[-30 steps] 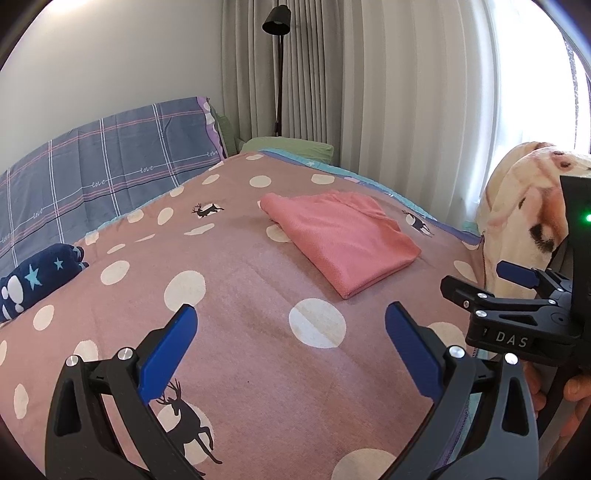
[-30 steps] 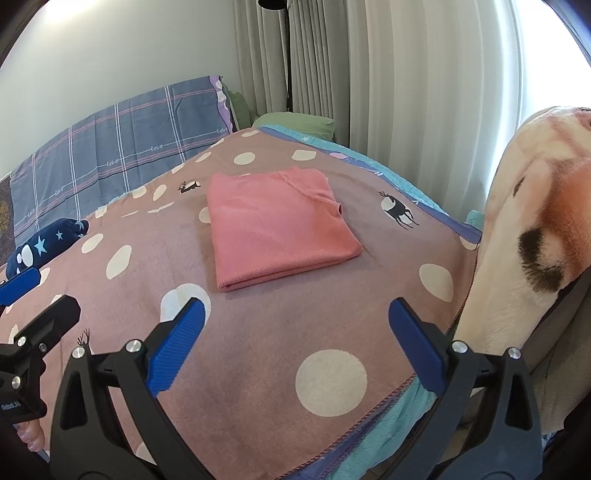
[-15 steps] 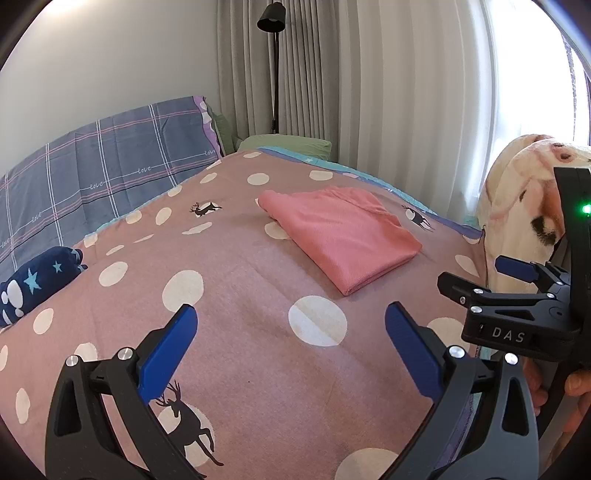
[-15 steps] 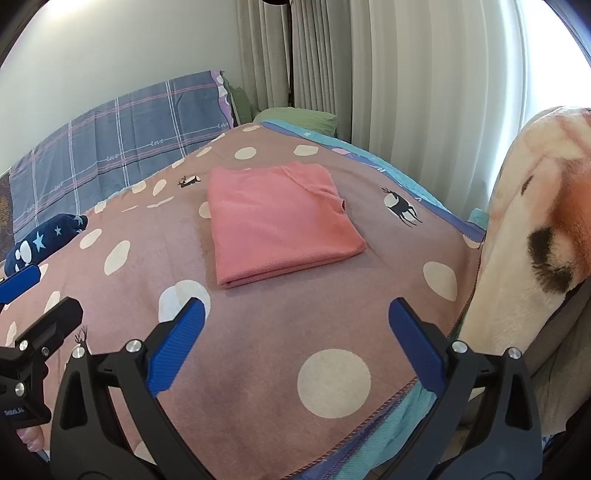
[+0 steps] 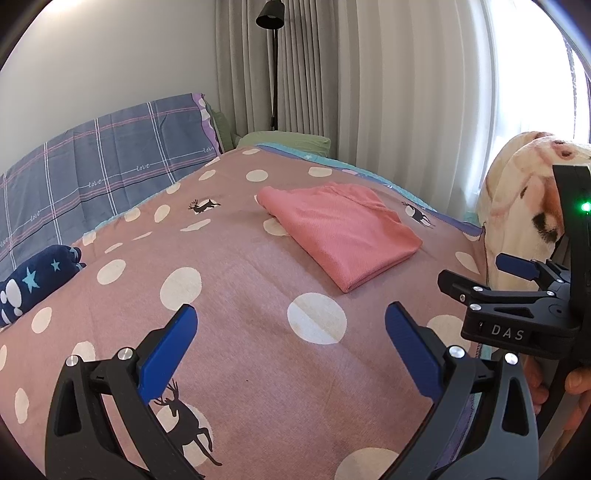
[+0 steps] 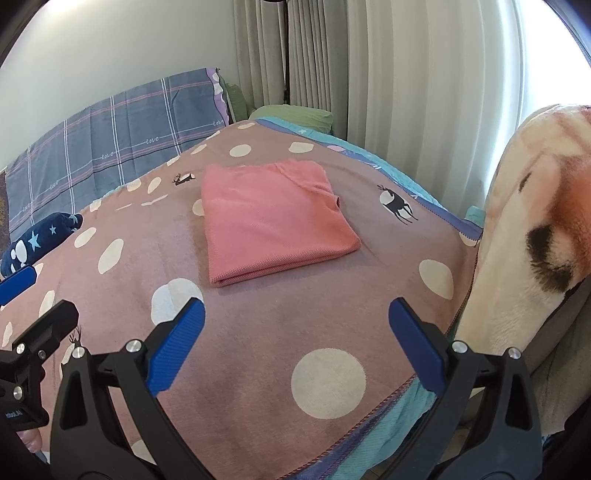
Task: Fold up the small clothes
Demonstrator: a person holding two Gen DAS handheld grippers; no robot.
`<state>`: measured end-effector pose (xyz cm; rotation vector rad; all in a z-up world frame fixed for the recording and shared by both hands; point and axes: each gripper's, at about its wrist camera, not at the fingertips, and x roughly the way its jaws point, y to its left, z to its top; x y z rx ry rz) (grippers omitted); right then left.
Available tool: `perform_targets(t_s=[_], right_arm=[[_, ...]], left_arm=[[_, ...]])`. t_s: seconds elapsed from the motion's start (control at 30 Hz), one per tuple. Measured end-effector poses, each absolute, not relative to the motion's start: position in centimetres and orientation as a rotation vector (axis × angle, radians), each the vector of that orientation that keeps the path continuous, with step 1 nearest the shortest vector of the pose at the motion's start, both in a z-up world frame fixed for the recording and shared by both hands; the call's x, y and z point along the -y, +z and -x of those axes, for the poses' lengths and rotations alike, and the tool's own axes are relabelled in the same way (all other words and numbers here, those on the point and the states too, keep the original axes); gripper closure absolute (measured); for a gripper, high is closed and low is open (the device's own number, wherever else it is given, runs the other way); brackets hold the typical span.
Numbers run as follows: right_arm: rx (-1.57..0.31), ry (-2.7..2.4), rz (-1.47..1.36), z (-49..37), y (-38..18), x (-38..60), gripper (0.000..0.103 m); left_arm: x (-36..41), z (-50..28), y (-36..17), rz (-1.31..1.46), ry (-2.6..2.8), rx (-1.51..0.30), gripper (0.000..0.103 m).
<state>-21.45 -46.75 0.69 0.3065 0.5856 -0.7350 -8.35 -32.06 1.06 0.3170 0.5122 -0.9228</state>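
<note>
1. Pink garment (image 5: 341,232) lies folded into a neat rectangle on the bed, on the dotted mauve blanket (image 5: 236,280), toward the curtain side and well ahead of both my tools.
2. My left hand-held gripper (image 5: 291,343) hangs above the blanket with its blue fingers (image 5: 166,350) spread wide and nothing between them.
3. My right hand-held gripper (image 6: 295,341) is just as wide and also carries nothing; it hovers over the near corner of the blanket, beside the teal sheet edge (image 6: 399,424).
4. In the right wrist view the garment (image 6: 273,218) shows its folded edge facing me, with a seam and a small opening on its right side.
5. A navy star-patterned bundle (image 5: 35,280) sits at the far left of the bed, well apart from the garment, below the plaid pillow (image 5: 99,166).
6. A cream plush blanket (image 6: 535,221) stands at the bed's right edge, near my right tool.
7. A black floor lamp (image 5: 271,22) stands against the curtains (image 5: 388,92).
</note>
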Motion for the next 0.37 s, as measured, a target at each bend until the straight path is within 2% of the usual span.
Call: perform_targets(t_s=[0.37], right_arm=[[-0.585,-0.739,-0.31,21.44,0.56,47.07,0.002]], left_arm=[[32.25,8.49,0.73,-0.331,-0.928,-0.516,0.001]])
